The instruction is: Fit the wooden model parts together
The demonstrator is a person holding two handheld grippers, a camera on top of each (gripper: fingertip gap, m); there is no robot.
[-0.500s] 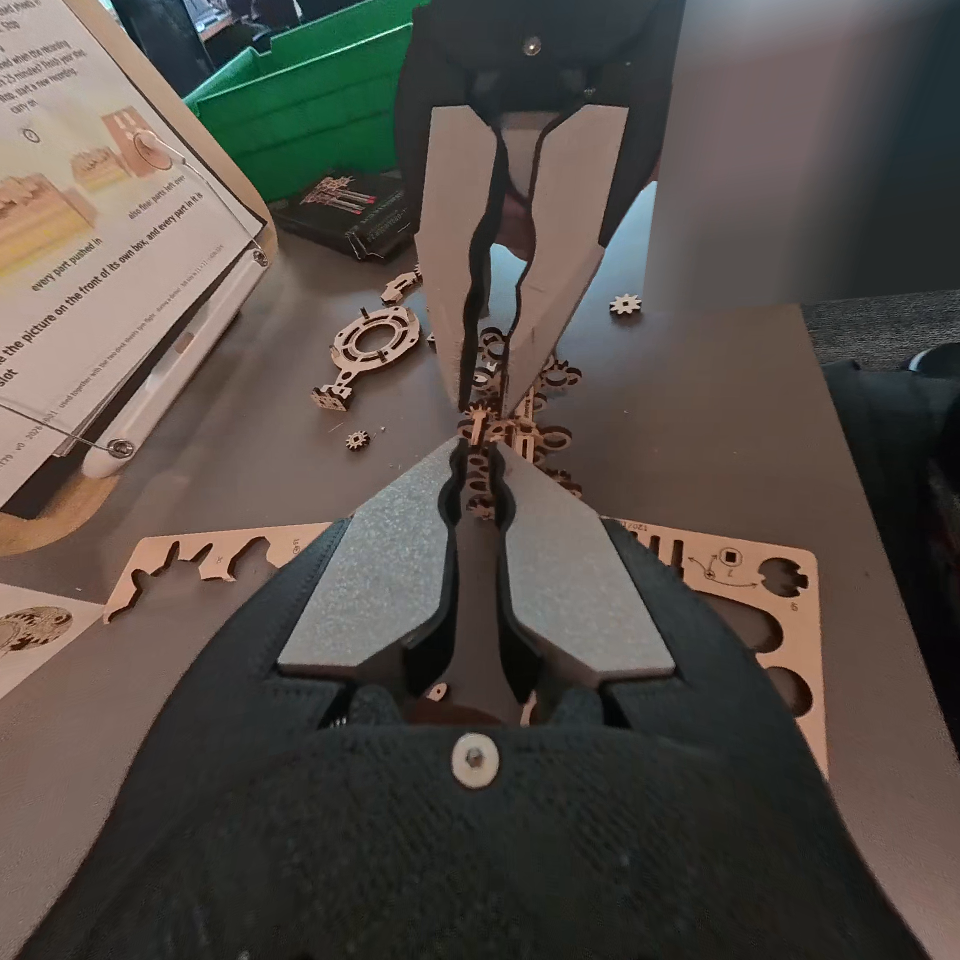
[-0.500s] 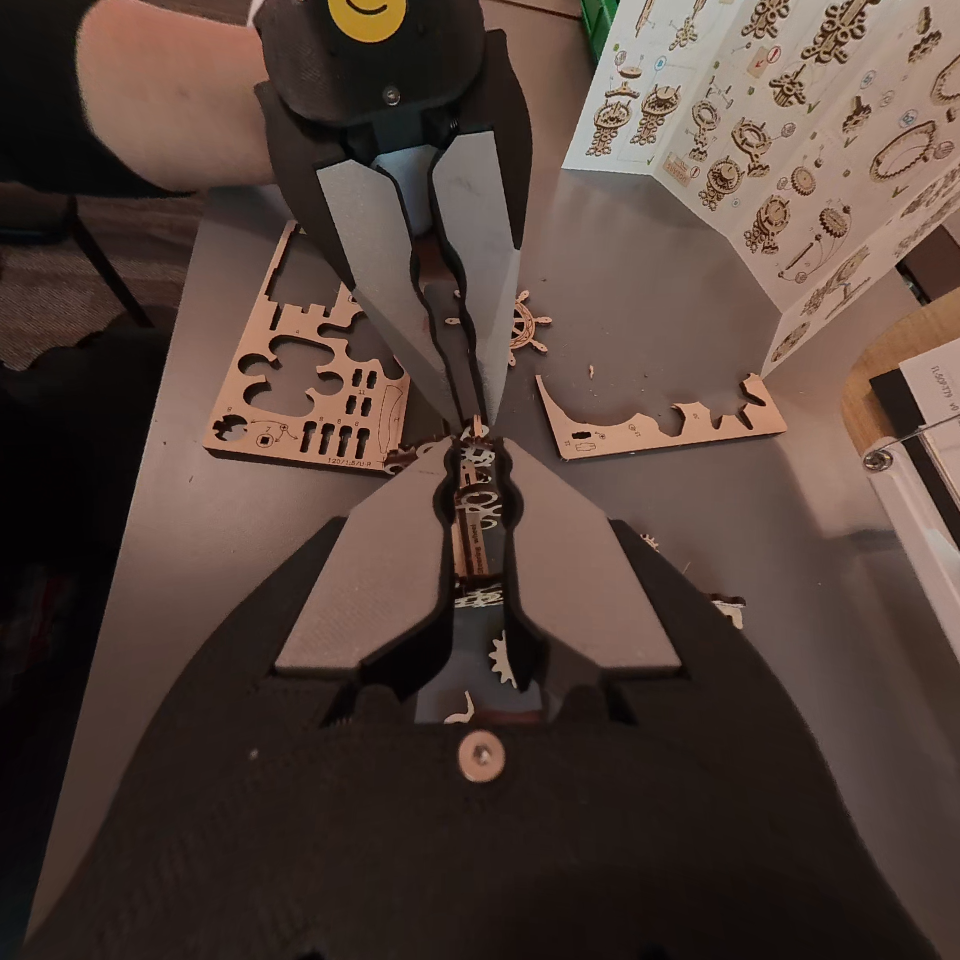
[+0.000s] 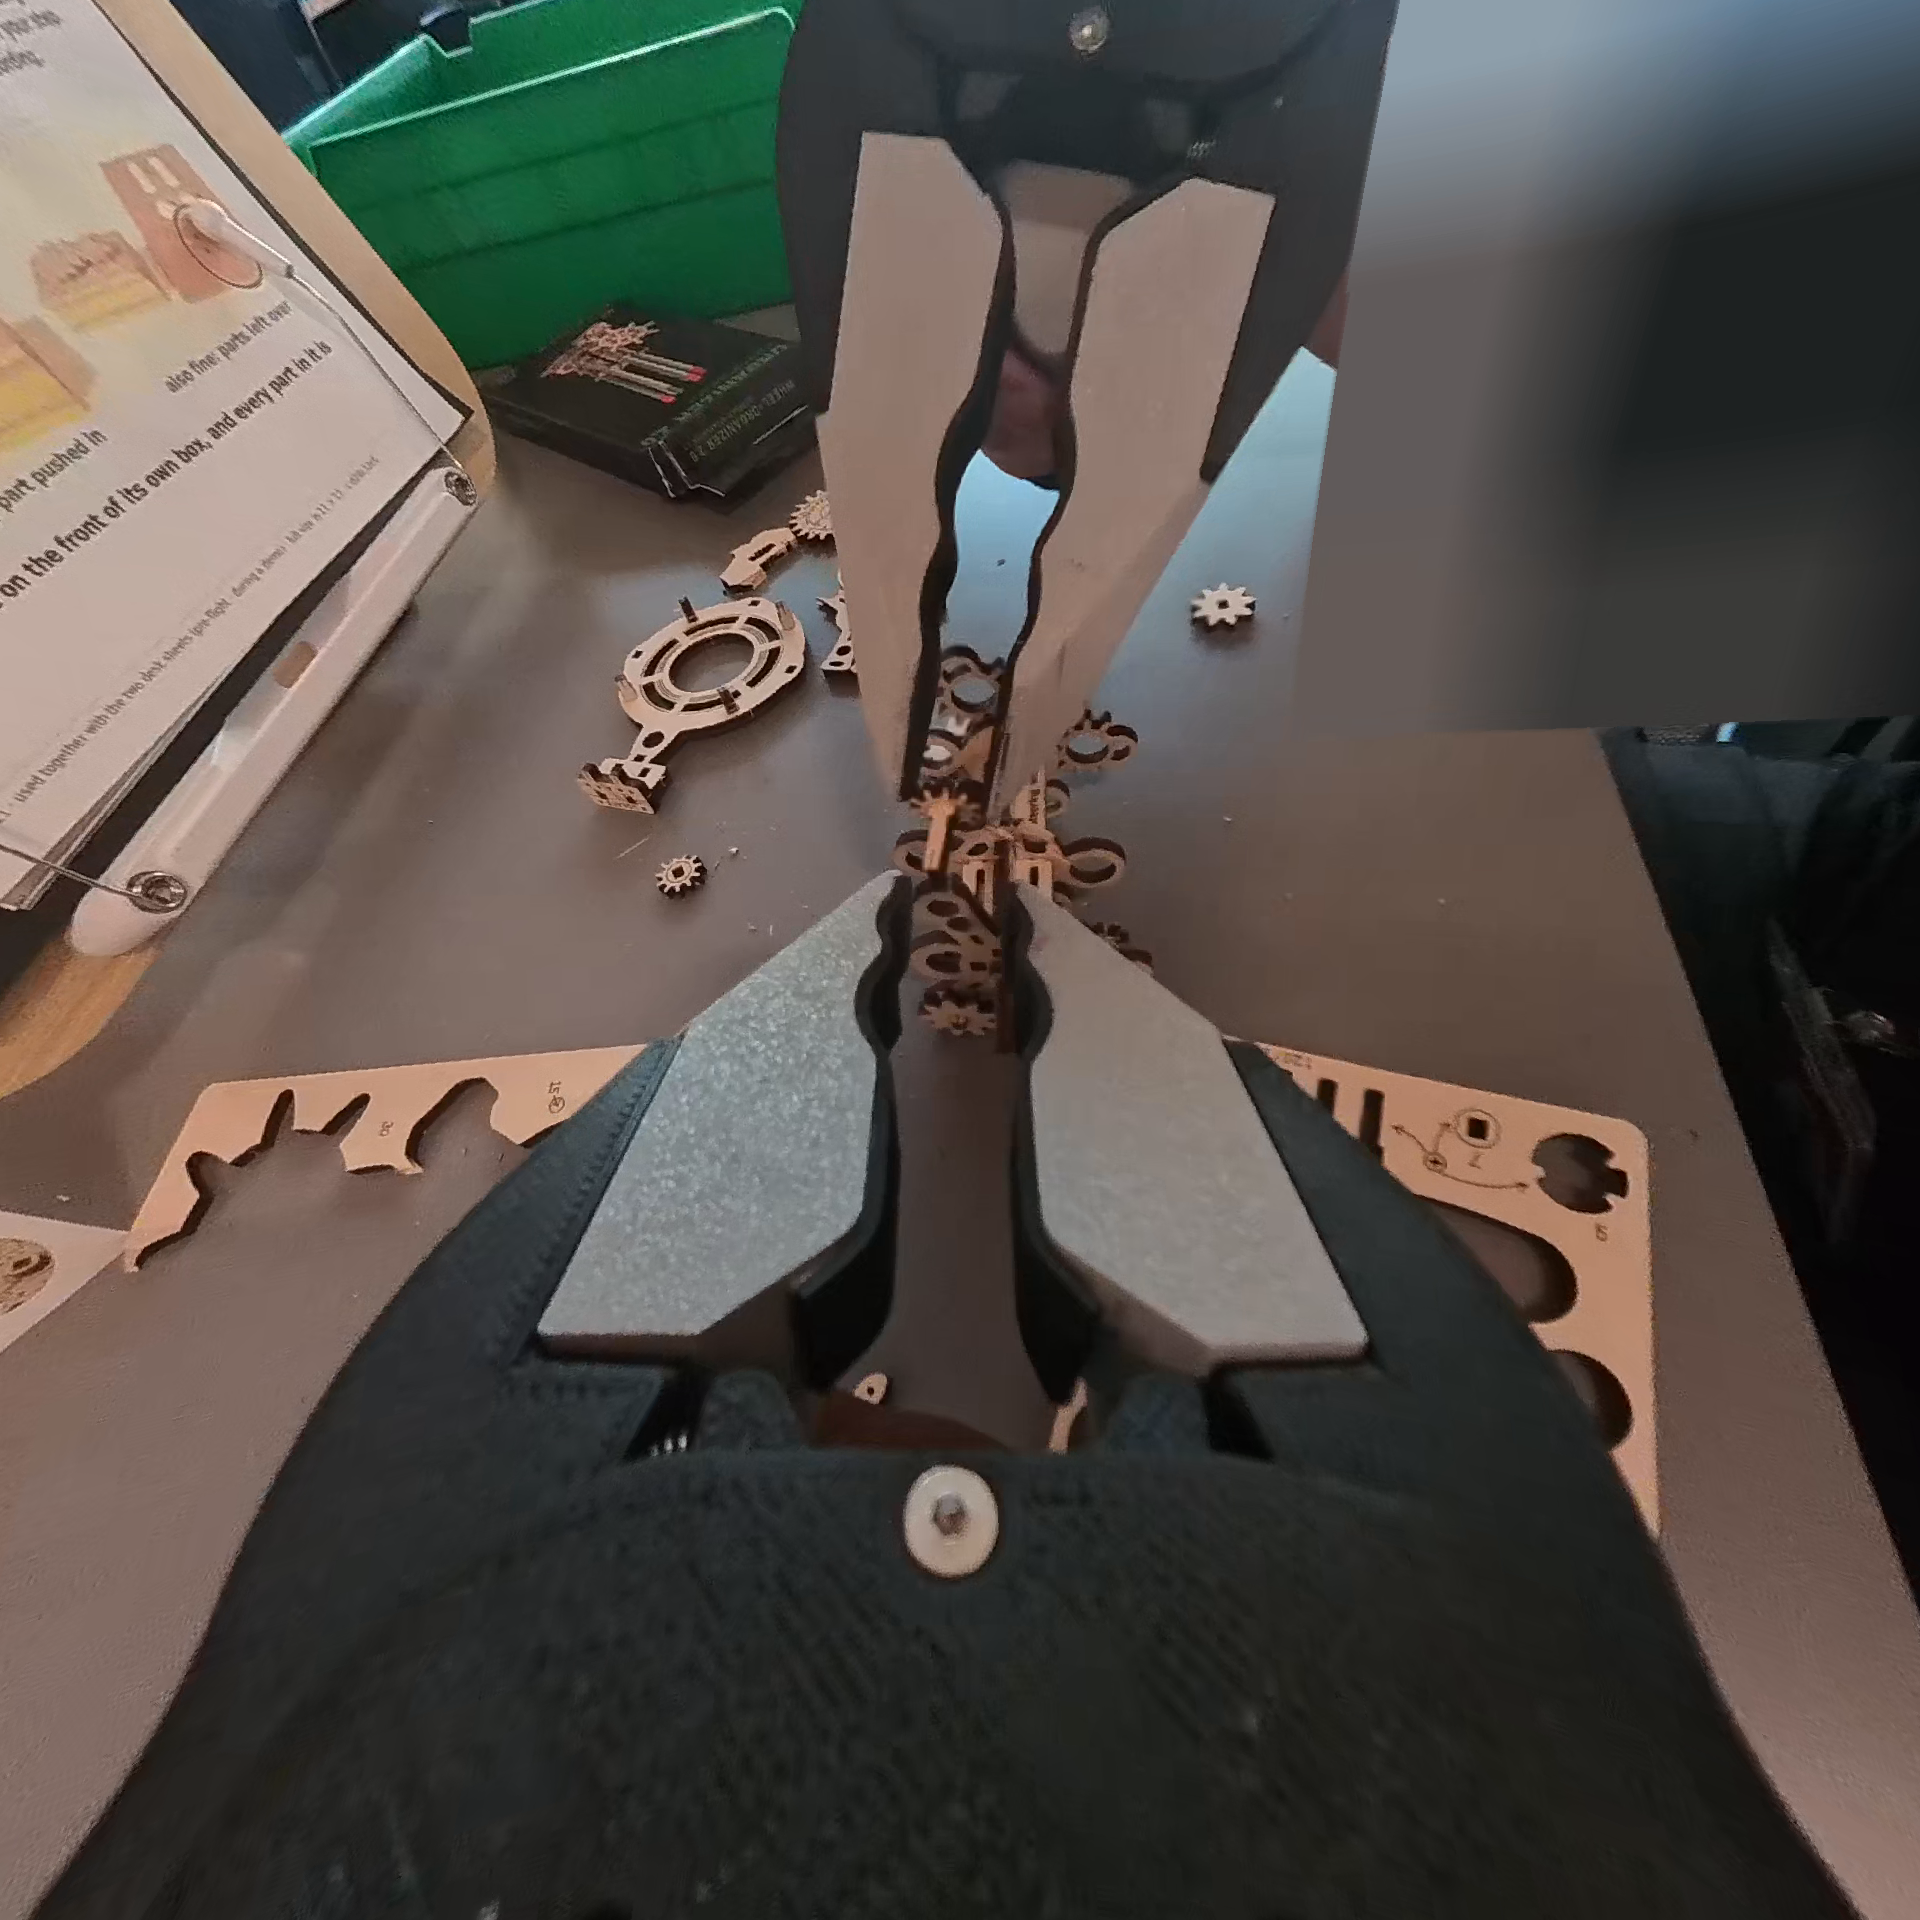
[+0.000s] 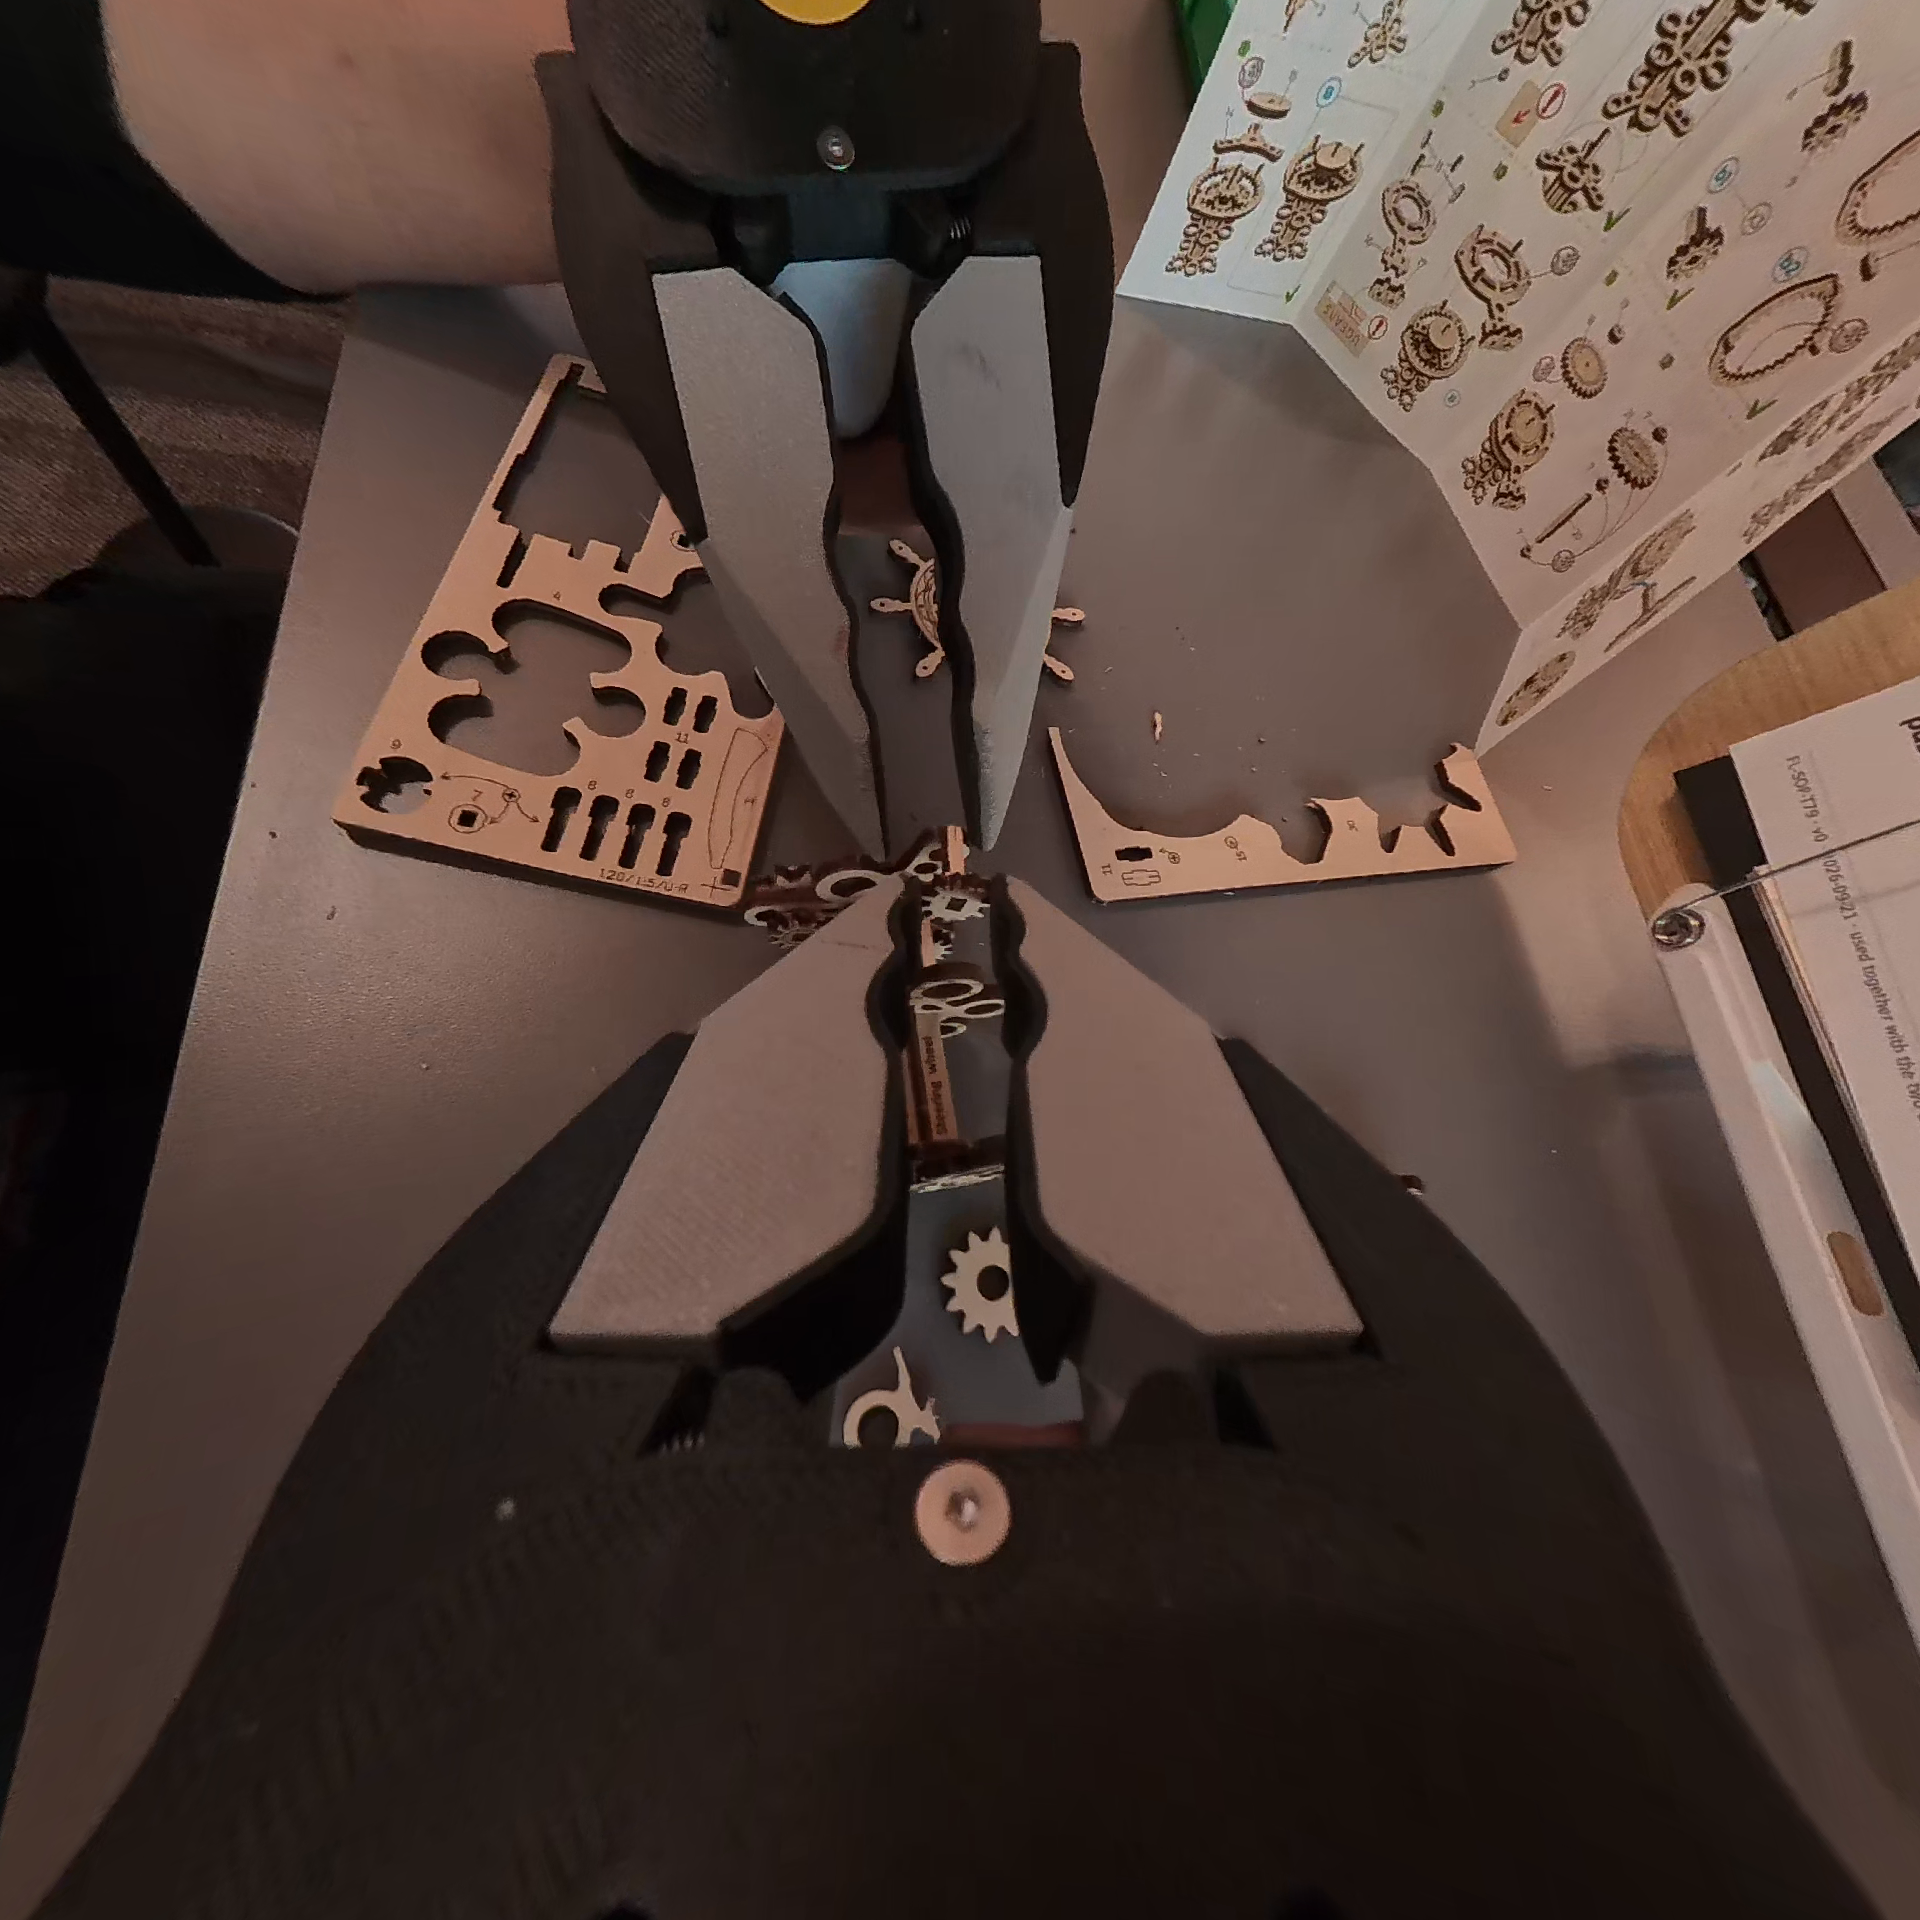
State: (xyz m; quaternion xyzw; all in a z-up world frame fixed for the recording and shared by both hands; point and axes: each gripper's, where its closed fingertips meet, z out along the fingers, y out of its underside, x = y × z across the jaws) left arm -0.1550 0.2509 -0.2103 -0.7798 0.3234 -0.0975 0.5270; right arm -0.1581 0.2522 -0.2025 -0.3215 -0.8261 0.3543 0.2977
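At centre frame in both wrist views, my left gripper (image 3: 956, 894) and right gripper (image 4: 945, 894) meet tip to tip, each with its jaws parted a little around the wooden model (image 3: 982, 862), which stands on the grey table (image 3: 1351, 935). Whether either truly grips it, I cannot tell. Only my left view shows the green bin (image 3: 561, 177) at upper left; only my right shows the instruction sheet (image 4: 1538, 260) at upper right.

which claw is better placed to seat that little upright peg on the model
Probably left. The left claw has its tips straddling the peg at the end of the wooden model, while the right claw appears clamped along it, steadying it.
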